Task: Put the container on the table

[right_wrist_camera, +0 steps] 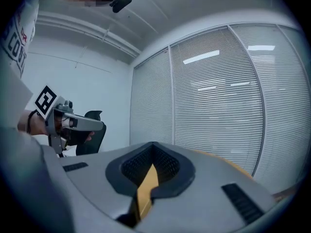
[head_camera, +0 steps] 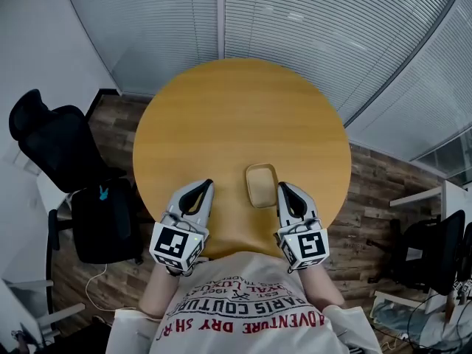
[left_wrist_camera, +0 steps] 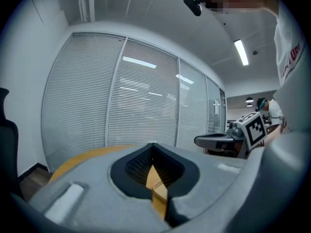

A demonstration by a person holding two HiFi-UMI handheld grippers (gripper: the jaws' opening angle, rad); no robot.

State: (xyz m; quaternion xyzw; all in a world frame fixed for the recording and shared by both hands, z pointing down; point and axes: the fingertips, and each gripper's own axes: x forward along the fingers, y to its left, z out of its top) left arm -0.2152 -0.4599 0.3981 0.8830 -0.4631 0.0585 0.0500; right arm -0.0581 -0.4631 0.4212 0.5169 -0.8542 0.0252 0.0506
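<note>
Container (head_camera: 261,185) is sitting flat on the table (head_camera: 221,109) between the two tongs, just beside the right tongs (head_camera: 285,189) and a bit further from the left tongs (head_camera: 204,186). Both pairs are hanging with jaws together, nothing in them. Risk I'm seeing: it's lying near the table's near edge, so a careless sideways swing of the right tongs could be shoving it off.

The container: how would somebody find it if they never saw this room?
Find the big round wooden table by the window blinds. Near its closest edge, between the left hand-held gripper and the right hand-held gripper, lies the container. Unlike those grey tools, it is a small, shallow, tan dish with rounded corners.
</note>
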